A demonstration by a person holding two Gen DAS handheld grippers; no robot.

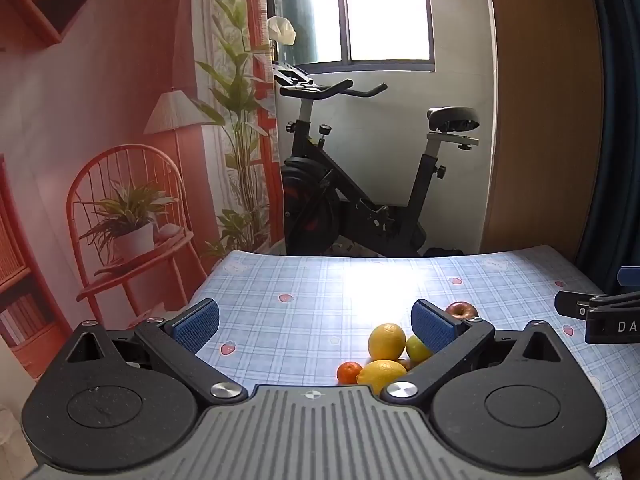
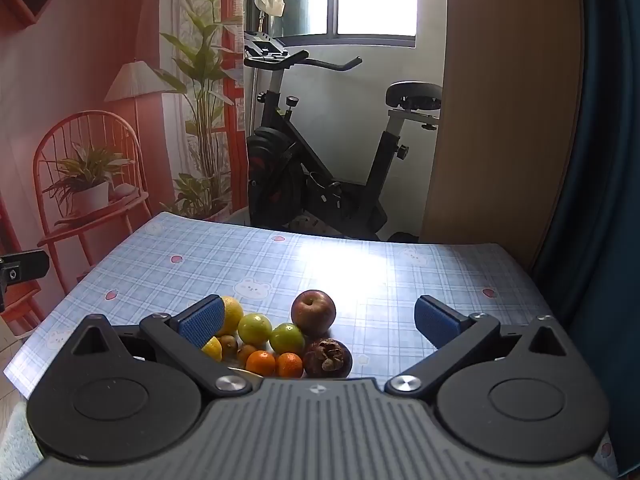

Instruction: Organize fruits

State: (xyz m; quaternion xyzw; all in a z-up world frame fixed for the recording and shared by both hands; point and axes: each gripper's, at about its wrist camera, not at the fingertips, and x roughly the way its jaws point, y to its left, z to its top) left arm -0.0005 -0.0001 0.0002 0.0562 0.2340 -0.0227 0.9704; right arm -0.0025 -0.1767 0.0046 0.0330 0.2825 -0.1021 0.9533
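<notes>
With the left gripper and right gripper both spread wide and empty above the checked tablecloth, the fruit lies clustered near its front edge: red apple, mangosteen, lemons, tangerines.

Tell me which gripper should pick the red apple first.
Right, probably. The red apple sits between the open right gripper fingers; in the left wrist view it lies behind the open left gripper's finger.

free: far tablecloth | obstacle: fruit pile near front edge
</notes>
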